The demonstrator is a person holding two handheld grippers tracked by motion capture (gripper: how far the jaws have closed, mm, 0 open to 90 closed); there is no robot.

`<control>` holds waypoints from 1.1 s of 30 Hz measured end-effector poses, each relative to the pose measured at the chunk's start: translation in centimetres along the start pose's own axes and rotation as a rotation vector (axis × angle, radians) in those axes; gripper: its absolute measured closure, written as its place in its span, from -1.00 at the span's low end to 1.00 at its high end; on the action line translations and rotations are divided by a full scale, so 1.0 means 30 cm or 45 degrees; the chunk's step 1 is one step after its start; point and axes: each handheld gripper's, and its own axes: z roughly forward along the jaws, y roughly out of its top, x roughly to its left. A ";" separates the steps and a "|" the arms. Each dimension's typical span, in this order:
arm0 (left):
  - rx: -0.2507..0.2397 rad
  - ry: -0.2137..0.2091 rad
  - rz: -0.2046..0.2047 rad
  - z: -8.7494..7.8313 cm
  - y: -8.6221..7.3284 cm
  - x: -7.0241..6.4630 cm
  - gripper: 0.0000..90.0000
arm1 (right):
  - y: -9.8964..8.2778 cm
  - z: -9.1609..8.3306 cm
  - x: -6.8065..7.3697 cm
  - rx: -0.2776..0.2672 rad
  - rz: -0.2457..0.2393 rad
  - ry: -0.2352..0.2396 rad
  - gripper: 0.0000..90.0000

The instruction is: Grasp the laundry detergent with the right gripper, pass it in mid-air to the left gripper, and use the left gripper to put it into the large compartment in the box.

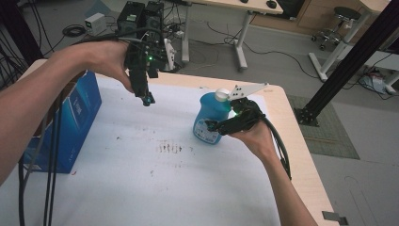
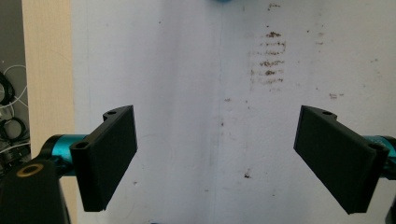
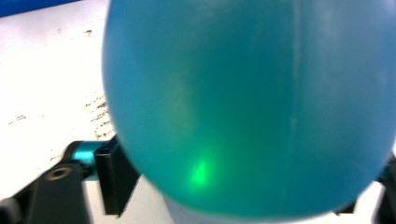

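Note:
A blue bottle (image 1: 211, 117) with a white cap (image 1: 221, 95) stands upright on the white table cover (image 1: 155, 188), right of centre. My right gripper (image 1: 214, 127) reaches in from the right, low on the bottle, one jaw on each side of it. In the right gripper view the bottle (image 3: 247, 107) bulges between the jaws and lies against the left finger (image 3: 114, 179); the far jaw is mostly hidden. My left gripper (image 1: 147, 100) hangs above the table's back left, pointing down. Its jaws (image 2: 233, 158) stand wide open over bare cover with nothing between them.
A blue cardboard box (image 1: 70, 122) stands at the table's left edge with cables draped over it. Dark smudges (image 1: 169, 148) mark the cover's middle. The wooden table edge (image 1: 301, 155) runs close behind my right hand. Computers and desks stand on the floor beyond.

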 end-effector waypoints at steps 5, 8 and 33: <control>-0.001 0.000 0.003 0.000 0.001 0.000 -0.70 | -0.002 0.001 0.000 0.000 0.004 0.008 -0.49; -0.002 0.001 0.002 0.000 0.001 0.000 -0.70 | -0.003 0.002 0.001 0.000 -0.004 0.014 -0.45; -0.007 0.003 -0.003 -0.003 -0.002 0.002 -0.70 | -0.012 0.005 -0.015 -0.021 0.034 0.035 -0.26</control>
